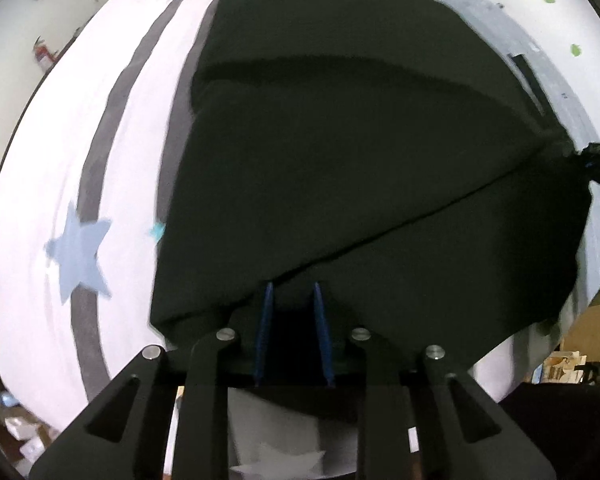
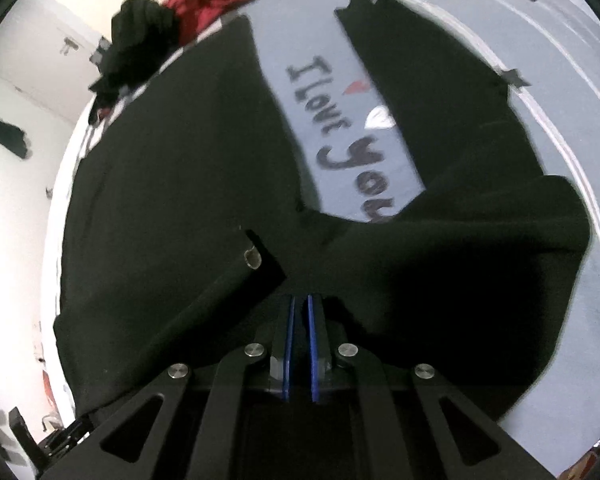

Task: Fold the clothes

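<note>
Left hand-held gripper [image 1: 293,286]: blue pads narrow, pinching near edge of large black cloth garment [image 1: 340,140]; right hand-held gripper [image 2: 301,298]: pads almost together, clamped on same garment's hem; both point steeply down; garment lifted at gripped edge into taut ridge, rest spread flat on bed; bed cover white with pale blue stars [image 1: 78,254], grey part printed "I love you" [image 2: 340,140]; heap of red and black clothes [image 2: 168,20] at far end; judgement: first fold only starting, no fold laid; heap untouched.
</note>
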Tool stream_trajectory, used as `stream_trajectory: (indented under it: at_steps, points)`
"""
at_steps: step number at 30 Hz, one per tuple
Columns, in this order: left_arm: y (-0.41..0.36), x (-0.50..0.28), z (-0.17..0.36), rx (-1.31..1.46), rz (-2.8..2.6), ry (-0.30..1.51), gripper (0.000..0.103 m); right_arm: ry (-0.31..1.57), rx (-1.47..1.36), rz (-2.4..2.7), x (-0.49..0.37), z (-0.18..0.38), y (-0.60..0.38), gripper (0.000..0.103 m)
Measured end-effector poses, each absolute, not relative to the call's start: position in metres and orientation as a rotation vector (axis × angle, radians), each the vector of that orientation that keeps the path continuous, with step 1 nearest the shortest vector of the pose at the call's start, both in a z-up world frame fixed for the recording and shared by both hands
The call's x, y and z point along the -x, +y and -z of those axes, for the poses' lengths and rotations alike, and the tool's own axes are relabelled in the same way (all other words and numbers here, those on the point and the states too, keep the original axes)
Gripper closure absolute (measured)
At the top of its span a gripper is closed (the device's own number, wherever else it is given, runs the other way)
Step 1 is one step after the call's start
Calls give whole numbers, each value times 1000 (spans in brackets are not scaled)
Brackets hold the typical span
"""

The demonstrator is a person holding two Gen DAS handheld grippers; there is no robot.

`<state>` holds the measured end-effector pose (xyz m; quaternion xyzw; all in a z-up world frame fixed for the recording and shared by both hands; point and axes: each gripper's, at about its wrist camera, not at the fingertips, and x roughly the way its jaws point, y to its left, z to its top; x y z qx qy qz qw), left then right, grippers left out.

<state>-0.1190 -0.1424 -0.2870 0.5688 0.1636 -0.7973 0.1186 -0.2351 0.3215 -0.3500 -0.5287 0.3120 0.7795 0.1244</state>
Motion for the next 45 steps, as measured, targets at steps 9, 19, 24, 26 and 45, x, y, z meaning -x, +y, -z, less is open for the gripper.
stream_trajectory:
  at_steps: [9, 19, 24, 26, 45]
  points:
    - [-156, 182, 270, -1511, 2386, 534, 73, 832, 1336, -2207, 196, 327, 390, 54]
    - [-105, 237, 307, -1466, 2370, 527, 71, 867, 1329, -2182, 216, 348, 497, 49]
    - [-102, 256, 314, -1475, 2368, 533, 71, 878, 1408, -2215, 254, 371, 517, 49]
    - [-99, 267, 318, -1478, 2374, 521, 71, 886, 1440, -2222, 268, 380, 522, 49]
    - [-135, 309, 326, -1505, 2436, 495, 71, 1060, 1096, -2152, 134, 273, 552, 99]
